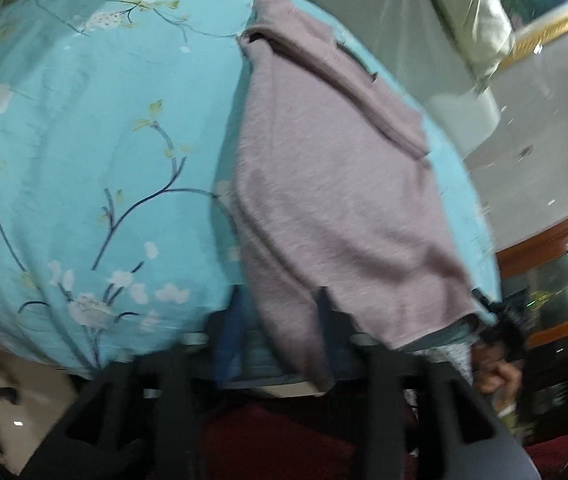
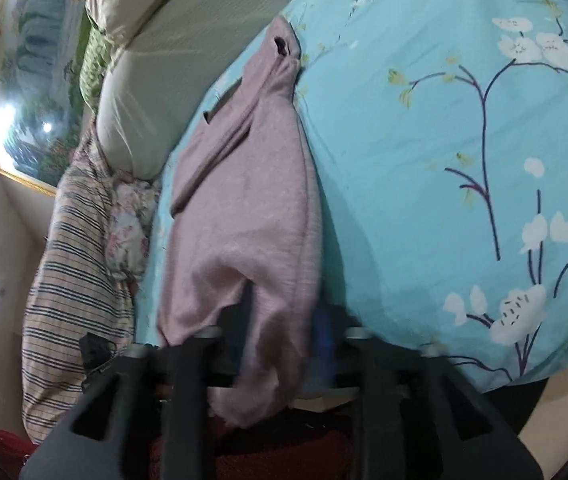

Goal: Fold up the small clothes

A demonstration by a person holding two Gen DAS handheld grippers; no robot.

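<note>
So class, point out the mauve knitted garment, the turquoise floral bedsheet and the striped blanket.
mauve knitted garment point(image 1: 335, 184): left wrist view, its middle.
turquoise floral bedsheet point(image 1: 84, 152): left wrist view, bare patch.
striped blanket point(image 2: 72, 280): right wrist view, its middle.

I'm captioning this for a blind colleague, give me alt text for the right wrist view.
A mauve knit garment lies lengthwise on a turquoise floral bedsheet, its near end draped between the fingers of the right gripper at the bottom. To the left lie a striped cloth and cream pillows.
</note>
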